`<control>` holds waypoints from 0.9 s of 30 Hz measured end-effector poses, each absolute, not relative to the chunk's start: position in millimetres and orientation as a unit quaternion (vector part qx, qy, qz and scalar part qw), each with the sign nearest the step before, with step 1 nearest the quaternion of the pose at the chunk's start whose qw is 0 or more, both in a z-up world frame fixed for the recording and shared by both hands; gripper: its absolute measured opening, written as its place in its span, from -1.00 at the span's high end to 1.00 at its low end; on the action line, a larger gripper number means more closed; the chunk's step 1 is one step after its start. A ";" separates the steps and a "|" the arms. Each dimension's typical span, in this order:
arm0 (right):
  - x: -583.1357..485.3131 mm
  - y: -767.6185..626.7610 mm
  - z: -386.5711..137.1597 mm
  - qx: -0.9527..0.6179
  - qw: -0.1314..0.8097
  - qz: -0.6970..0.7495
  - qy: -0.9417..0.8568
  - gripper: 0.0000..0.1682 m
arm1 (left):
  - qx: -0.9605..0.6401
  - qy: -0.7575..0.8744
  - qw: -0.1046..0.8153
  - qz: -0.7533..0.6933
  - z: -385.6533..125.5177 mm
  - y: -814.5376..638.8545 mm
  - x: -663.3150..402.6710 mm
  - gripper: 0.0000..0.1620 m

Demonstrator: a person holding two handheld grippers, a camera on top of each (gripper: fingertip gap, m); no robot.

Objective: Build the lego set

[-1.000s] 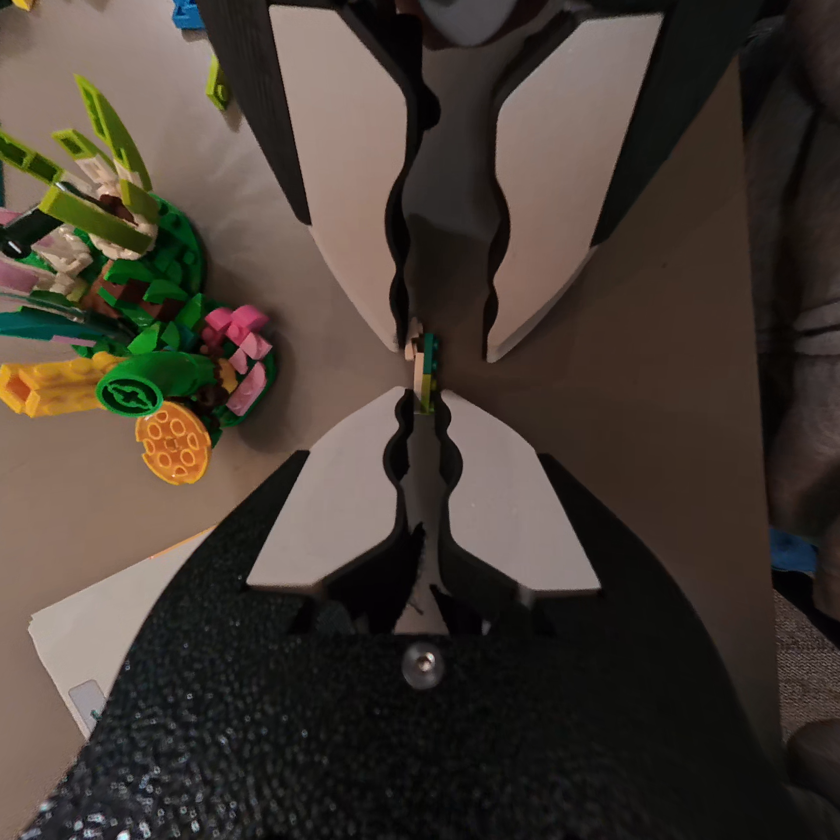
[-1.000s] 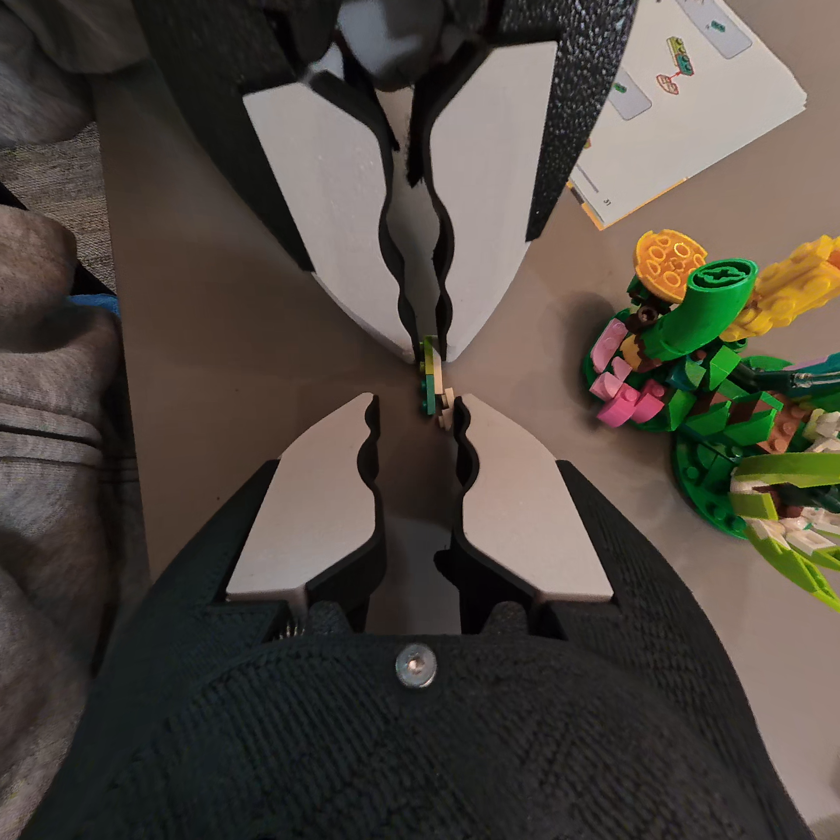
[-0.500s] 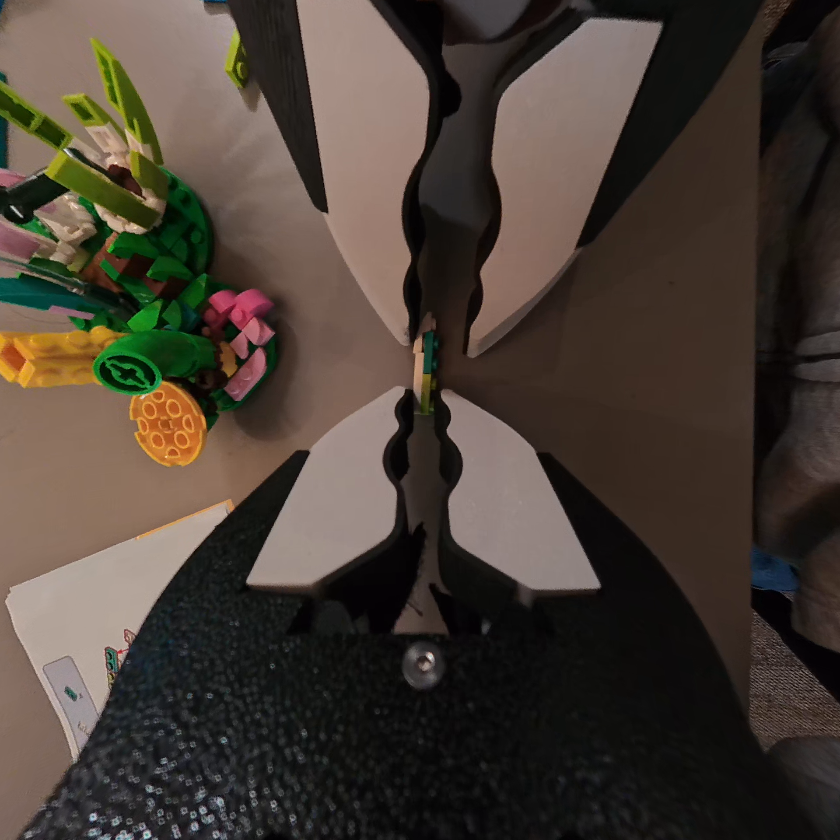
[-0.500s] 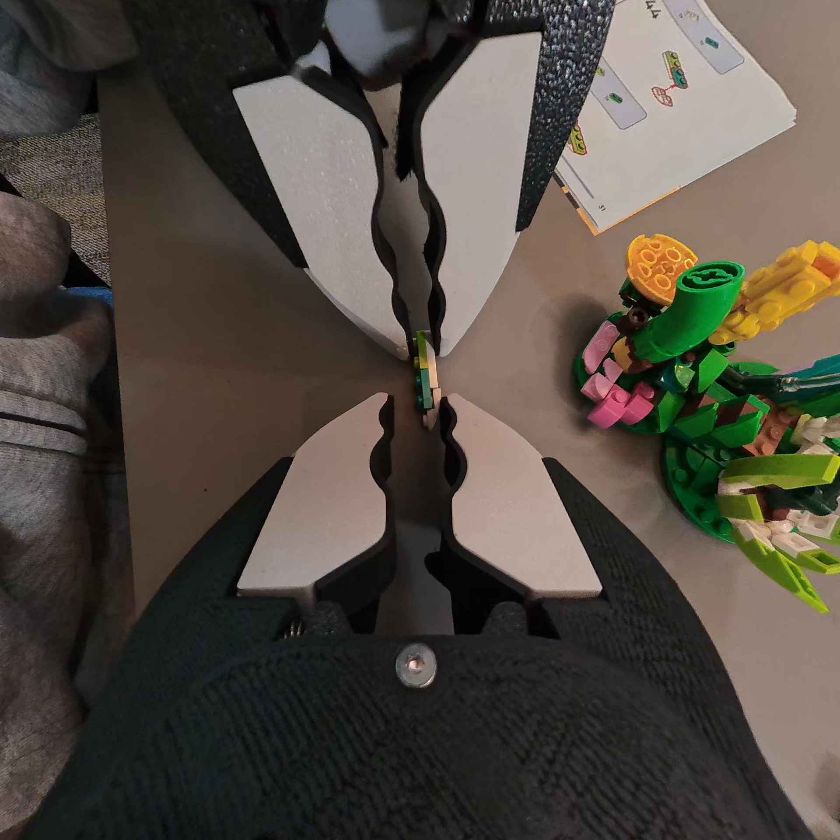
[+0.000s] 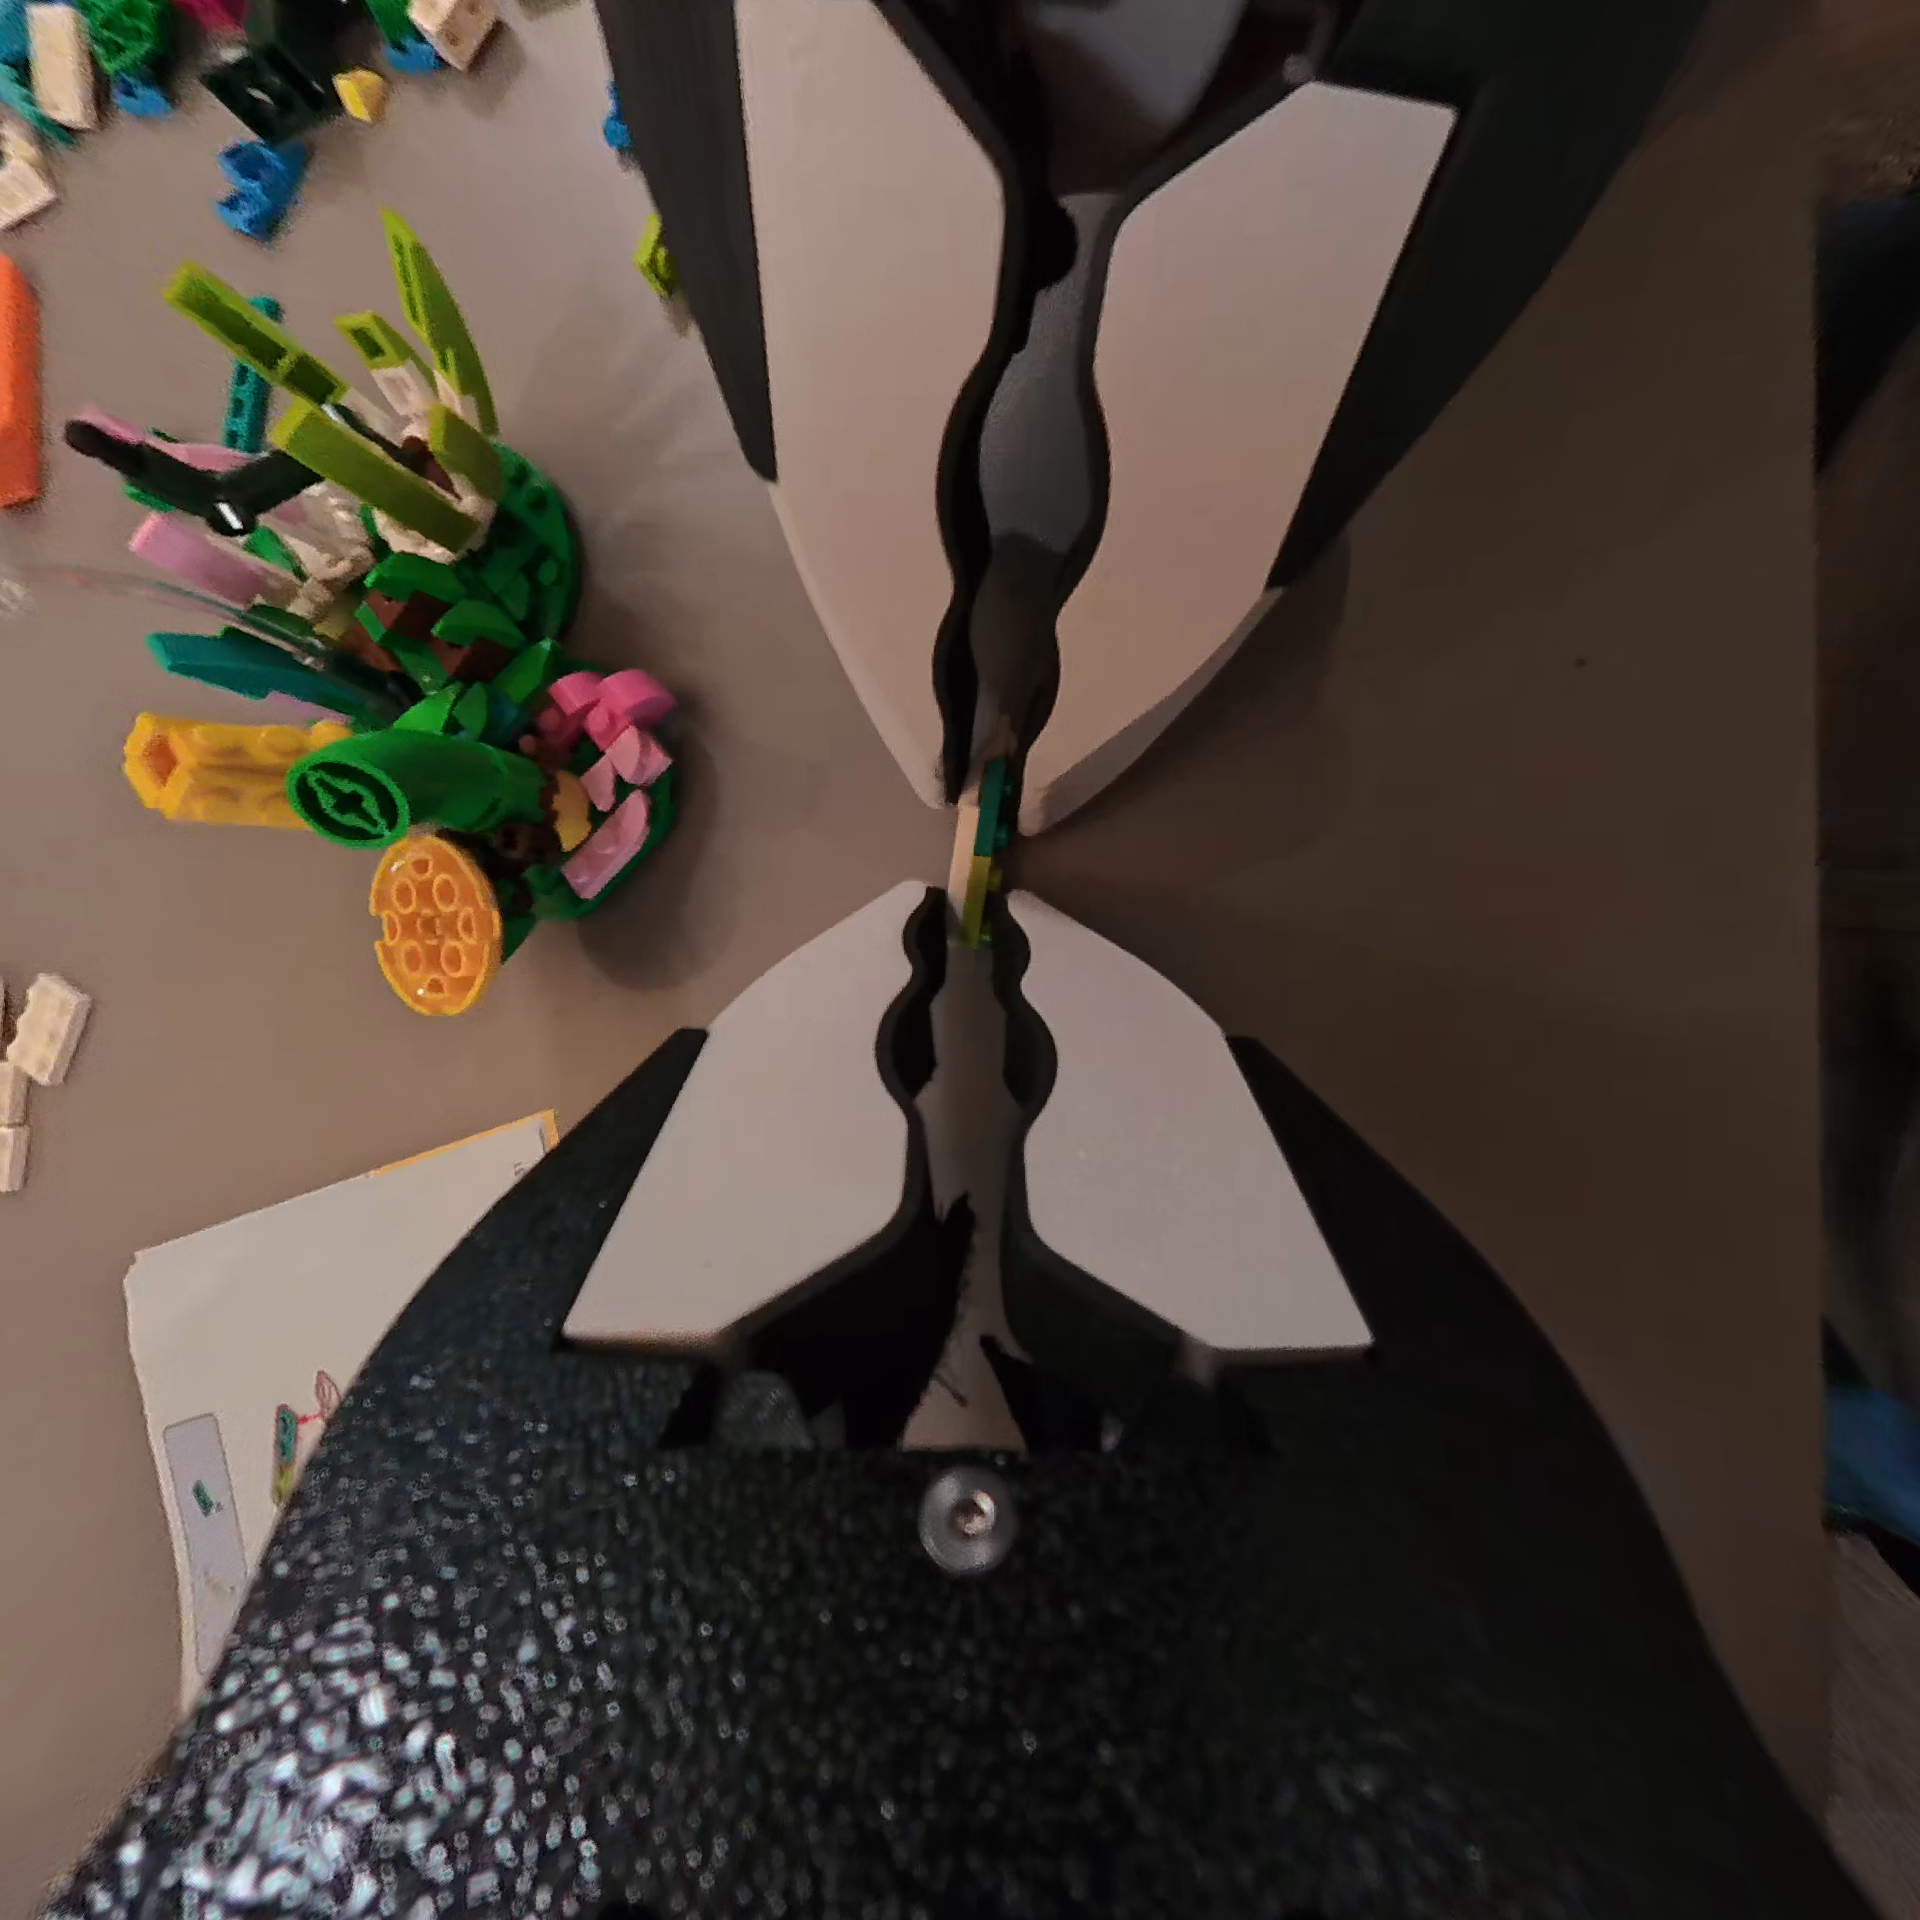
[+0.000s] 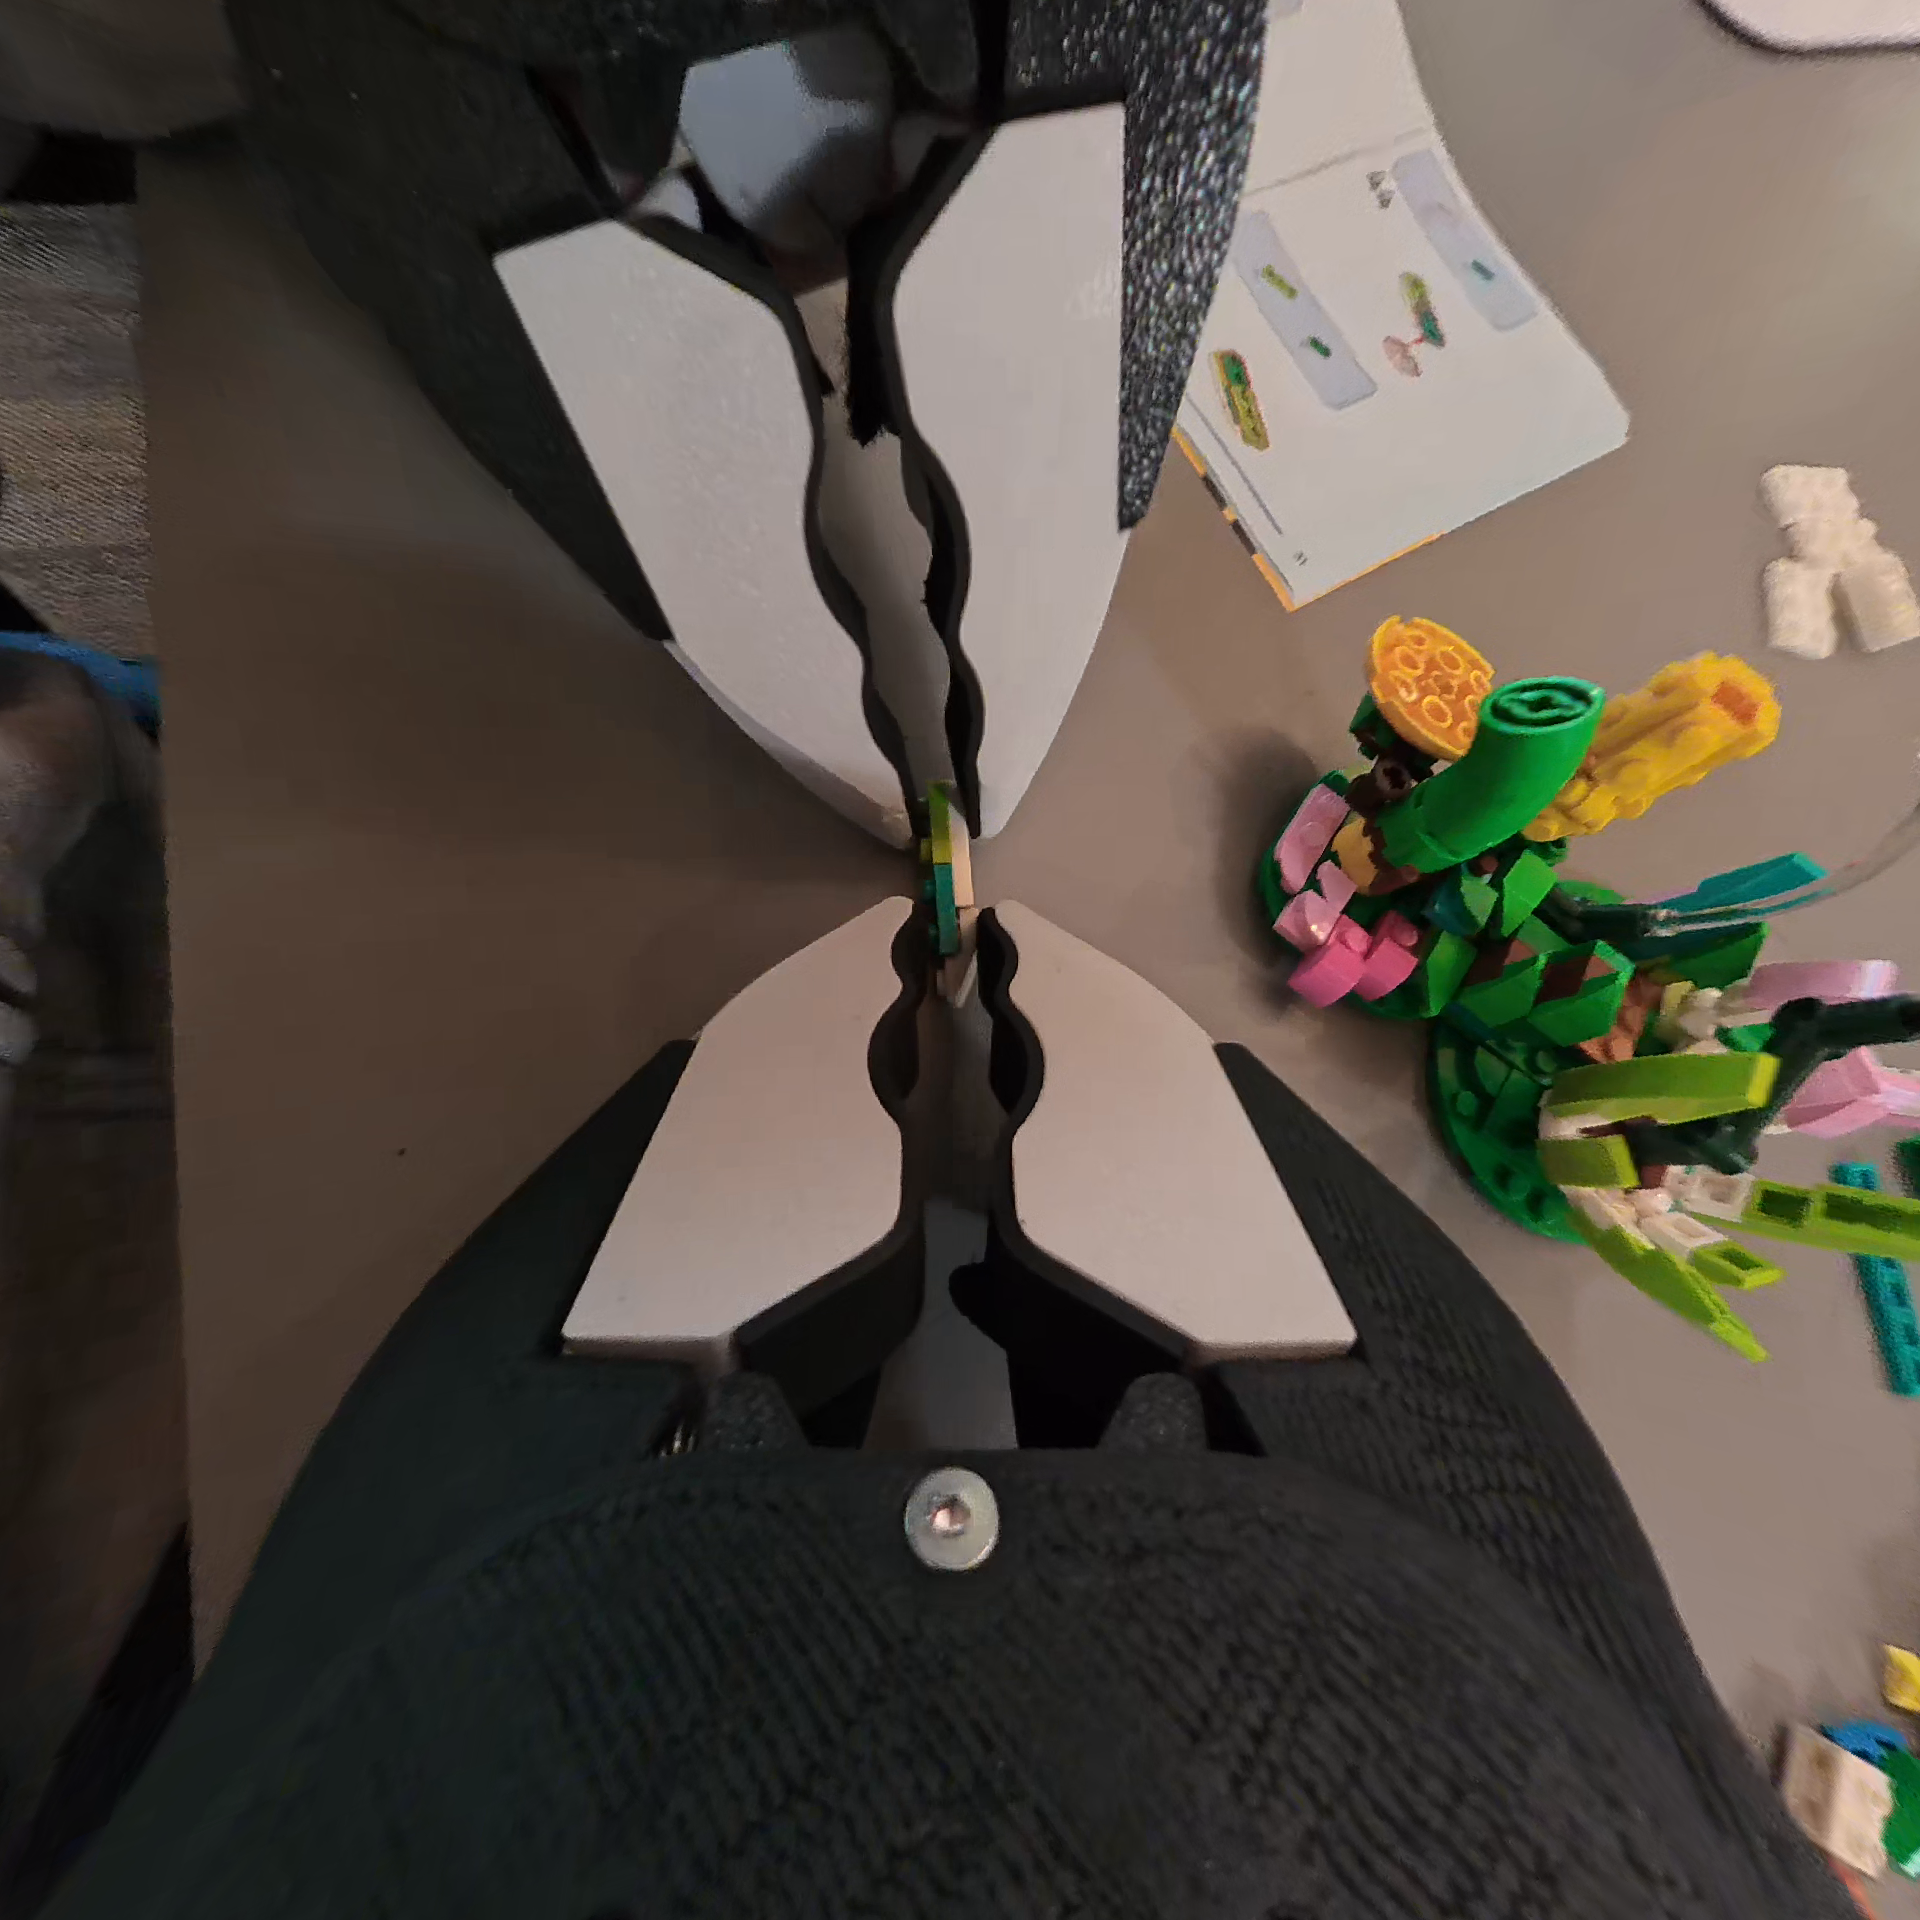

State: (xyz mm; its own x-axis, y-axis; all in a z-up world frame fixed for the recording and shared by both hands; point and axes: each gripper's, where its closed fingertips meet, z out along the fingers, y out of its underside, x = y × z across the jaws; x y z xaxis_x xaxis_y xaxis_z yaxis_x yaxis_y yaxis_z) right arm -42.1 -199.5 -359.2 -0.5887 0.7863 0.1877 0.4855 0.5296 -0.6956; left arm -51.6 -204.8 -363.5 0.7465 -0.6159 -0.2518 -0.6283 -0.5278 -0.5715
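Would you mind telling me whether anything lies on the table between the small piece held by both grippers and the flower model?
Nothing visible does. The small piece is pinched between the left gripper and right gripper, and the bare table runs clear to the flower model.

Two tools (image 5: 977, 914) (image 6: 948, 914), one small brick stack (image 5: 982, 852), one flower model (image 5: 416, 665), one booklet (image 5: 312, 1351).

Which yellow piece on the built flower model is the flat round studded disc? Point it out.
The orange-yellow round disc at the model's near edge, just below the green tube. The other yellow piece is a long blocky bar sticking out sideways.
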 end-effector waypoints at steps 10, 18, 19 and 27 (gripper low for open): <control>-41.1 -198.4 -351.3 -0.300 0.369 0.246 -0.845 0.91 | -0.852 0.321 0.408 0.059 -355.9 -203.4 -48.4 0.90; -40.9 -196.0 -340.0 -0.298 0.374 0.274 -0.834 0.91 | -0.826 0.324 0.450 0.106 -345.2 -197.2 -48.5 0.73; -40.6 -197.8 -337.0 -0.297 0.374 0.284 -0.831 0.91 | -0.822 0.332 0.448 0.115 -346.1 -196.6 -48.2 0.71; -39.2 -199.9 -323.7 -0.302 0.373 0.337 -0.810 0.91 | -0.789 0.359 0.470 0.166 -336.9 -193.1 -46.8 0.88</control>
